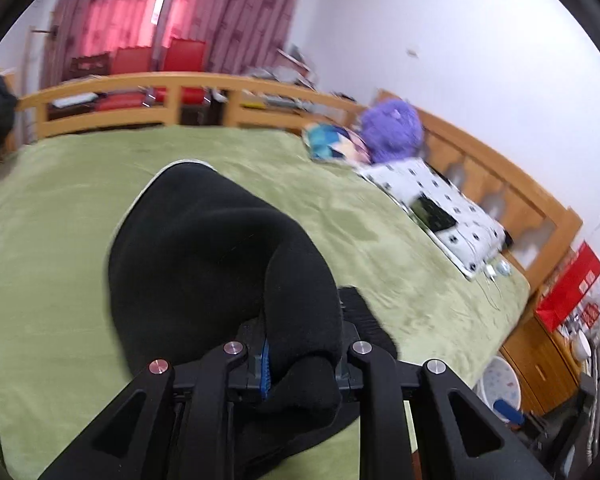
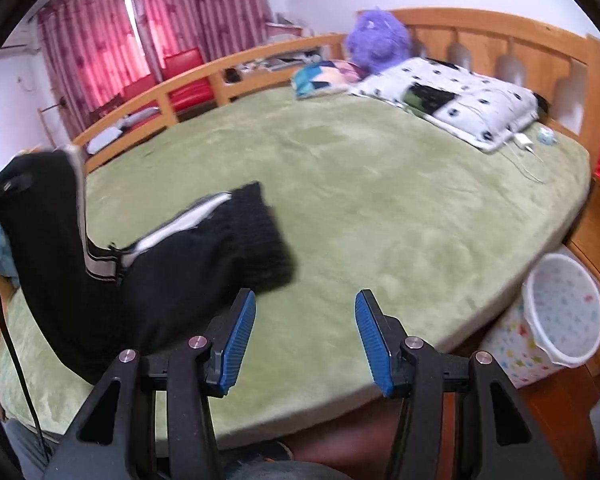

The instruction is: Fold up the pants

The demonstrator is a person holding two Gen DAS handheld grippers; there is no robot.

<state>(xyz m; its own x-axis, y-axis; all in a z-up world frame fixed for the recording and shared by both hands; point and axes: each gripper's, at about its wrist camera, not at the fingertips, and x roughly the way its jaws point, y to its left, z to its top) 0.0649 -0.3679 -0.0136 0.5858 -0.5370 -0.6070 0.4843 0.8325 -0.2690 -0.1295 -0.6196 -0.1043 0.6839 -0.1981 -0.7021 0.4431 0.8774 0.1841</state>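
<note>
- The left tool [image 1: 300, 364] is clamped on a thick bunch of the black pants [image 1: 204, 248]; the fabric fills the gap between its blue pads [image 1: 265, 368] and spills over both.
- From that grip the pants stretch away across the green bed cover [image 1: 60, 264], partly lifted off it.
- The right tool [image 2: 305, 336] is spread wide, with nothing between its fingers [image 2: 240, 332], and hovers over the cover's near edge.
- In the right wrist view the pants rise at the left, their white side stripe [image 2: 168, 232] showing, while a ribbed cuff [image 2: 260, 236] rests on the cover just beyond the left finger.
- A spotted pillow [image 2: 460, 96] and a purple plush toy [image 2: 376, 40] sit by the wooden headboard [image 2: 500, 44].
- A patterned bin [image 2: 556, 316] stands beside the bed.
</note>
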